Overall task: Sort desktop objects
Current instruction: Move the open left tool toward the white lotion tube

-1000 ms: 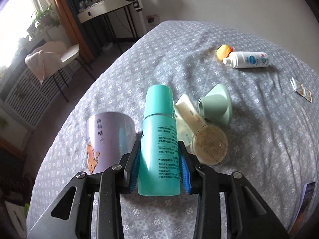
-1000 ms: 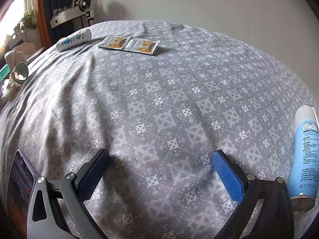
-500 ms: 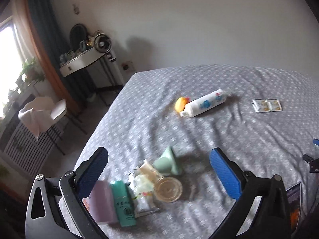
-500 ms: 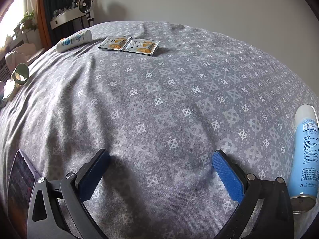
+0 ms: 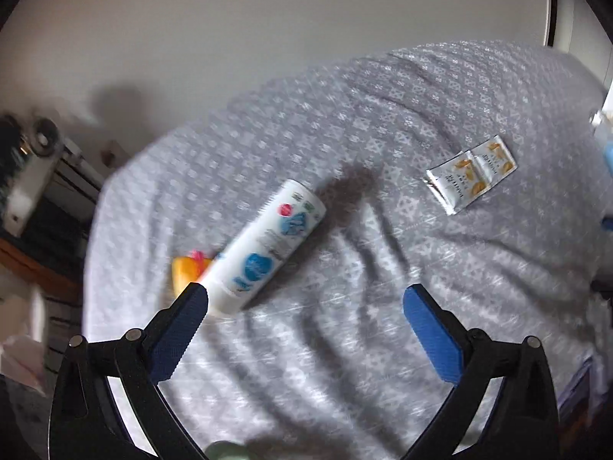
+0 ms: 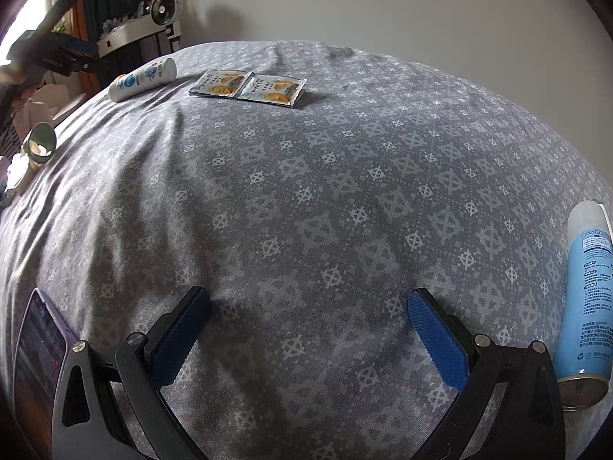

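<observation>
left wrist view first: the left gripper (image 5: 305, 306) is spread wide with nothing between its blue pads. it had the teal bottle clamped a second ago, and the jaws have just been opening; that bottle is out of this shot now. the view has swung over to the white spray bottle (image 5: 268, 247) lying on its side on the grey patterned cloth (image 5: 345, 364), orange cap (image 5: 184, 272) at its lower end. its blue label is too blurred to read. two joined silver sachets (image 5: 470, 172) lie well apart to the right, print unreadable.

right wrist view: the right gripper (image 6: 308, 308) is wide open too, empty, same spot as before. the sachets (image 6: 249, 87) seem to read "pantene". a light blue aerosol can (image 6: 588, 299) with small chinese print lies at the right edge, a phone (image 6: 36, 349) at the lower left.
</observation>
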A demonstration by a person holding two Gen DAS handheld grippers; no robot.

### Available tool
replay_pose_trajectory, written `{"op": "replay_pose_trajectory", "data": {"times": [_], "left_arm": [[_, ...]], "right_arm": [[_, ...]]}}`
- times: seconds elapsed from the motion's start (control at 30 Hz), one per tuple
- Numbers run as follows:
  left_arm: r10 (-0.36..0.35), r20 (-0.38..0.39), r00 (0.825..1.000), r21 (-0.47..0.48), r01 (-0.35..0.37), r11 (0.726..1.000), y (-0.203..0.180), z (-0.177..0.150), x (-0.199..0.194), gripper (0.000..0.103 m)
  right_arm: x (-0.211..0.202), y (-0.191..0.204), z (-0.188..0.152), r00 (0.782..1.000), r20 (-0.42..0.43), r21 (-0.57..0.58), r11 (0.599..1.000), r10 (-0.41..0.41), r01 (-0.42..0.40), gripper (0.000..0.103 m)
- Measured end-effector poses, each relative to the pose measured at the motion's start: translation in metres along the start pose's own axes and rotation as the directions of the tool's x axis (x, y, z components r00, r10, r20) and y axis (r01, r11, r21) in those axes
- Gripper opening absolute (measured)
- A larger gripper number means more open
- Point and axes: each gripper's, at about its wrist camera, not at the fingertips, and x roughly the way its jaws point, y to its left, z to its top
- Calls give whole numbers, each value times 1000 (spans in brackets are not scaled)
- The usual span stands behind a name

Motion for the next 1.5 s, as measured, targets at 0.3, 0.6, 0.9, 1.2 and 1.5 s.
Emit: {"op": "replay_pose_trajectory", "data": {"times": [0.3,0.6,0.9,1.2,1.5], "left_arm": [[192,-13,981,-126,-192,973,-7,-4,42,83],[256,-29,966,-55,-257,965,0,-17,-19,85],[427,41,903,-105,-421,901,27,-16,-126,85],[562,175,808,-120,-549,827,52,0,-234,99],[405,137,904,97,-419,903,22,-13,-146,102]], "right_arm": [[-1,1,-2,1000,14,4,1000,3,-3,103],[0,0,-2,1000,16,4,1000,4,-4,103],[1,0,-2,1000,17,8,1000,9,-9,103],[1,0,-2,1000,18,10,1000,12,-12,103],[0,0,-1,1000,18,11,1000,13,-13,103]]}}
